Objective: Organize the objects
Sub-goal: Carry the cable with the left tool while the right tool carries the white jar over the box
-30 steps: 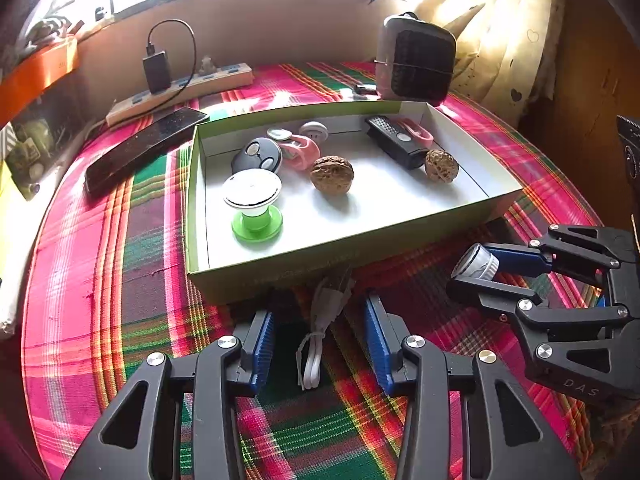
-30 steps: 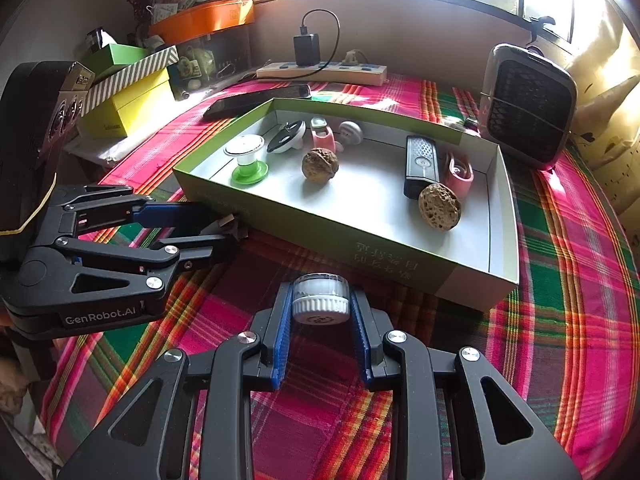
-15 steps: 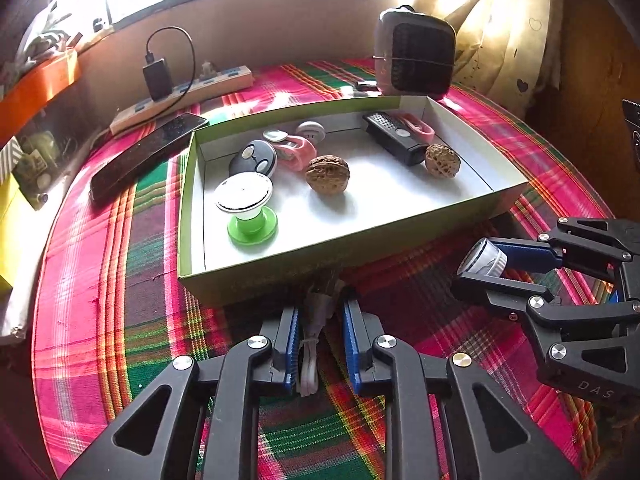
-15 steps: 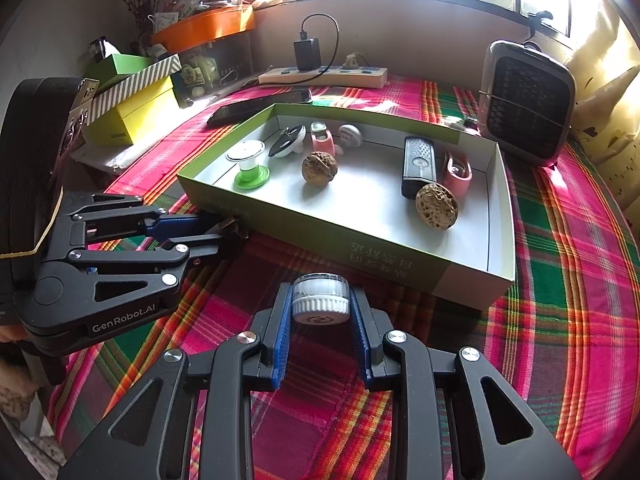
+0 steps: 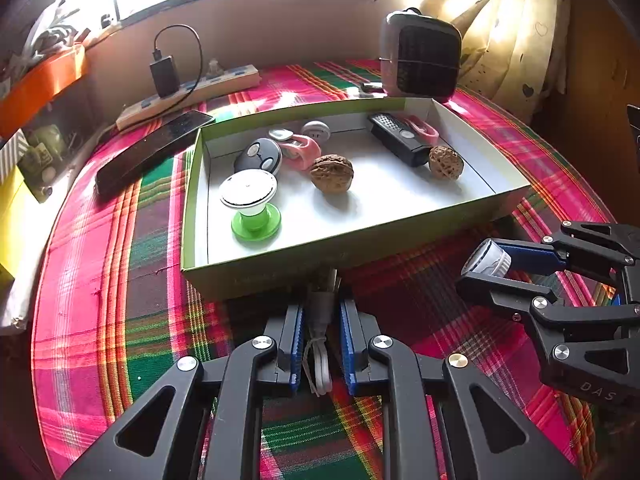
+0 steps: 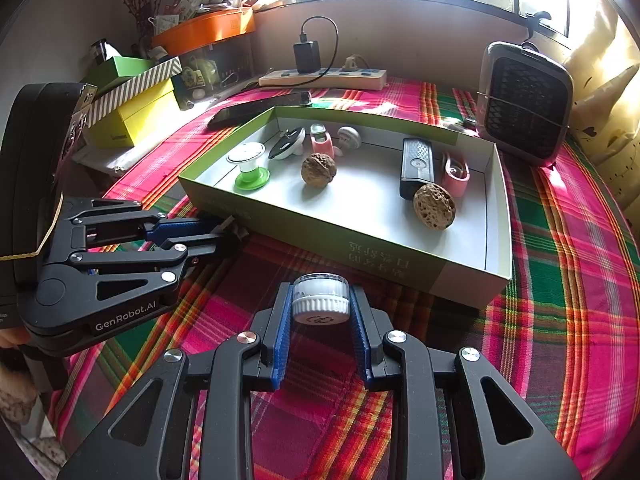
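1. Plaid tablecloth carries the green box.
2. Just before the box's near wall, the left gripper has newly clamped the white cable; ready to lift in.
3. Beside it, the right gripper grips the small jar.

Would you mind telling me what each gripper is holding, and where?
Left gripper: folded white cable, pinched across its bundle. Right gripper: small white-capped jar, gripped by its sides.
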